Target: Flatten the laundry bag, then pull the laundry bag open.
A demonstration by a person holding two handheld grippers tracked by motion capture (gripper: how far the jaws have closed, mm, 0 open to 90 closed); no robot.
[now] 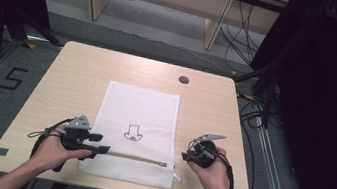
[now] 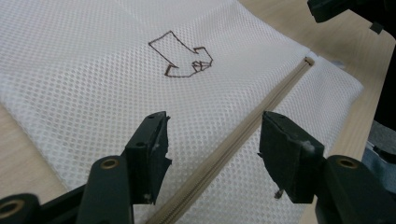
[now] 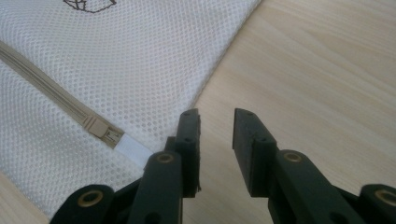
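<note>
Two grippers flank a white mesh bag on the table. Left gripper hovers released over the zipper; right gripper is released, empty, beside the zipper pull.

Black tongs w/ brass rivets, grey plates, black cables; bare forearms.

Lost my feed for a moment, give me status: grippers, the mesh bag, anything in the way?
Left gripper open, jaws straddling the zipper. Right gripper open over bare table, beside the zipper pull. Mesh bag flat, zipped. Nothing in the way.
</note>
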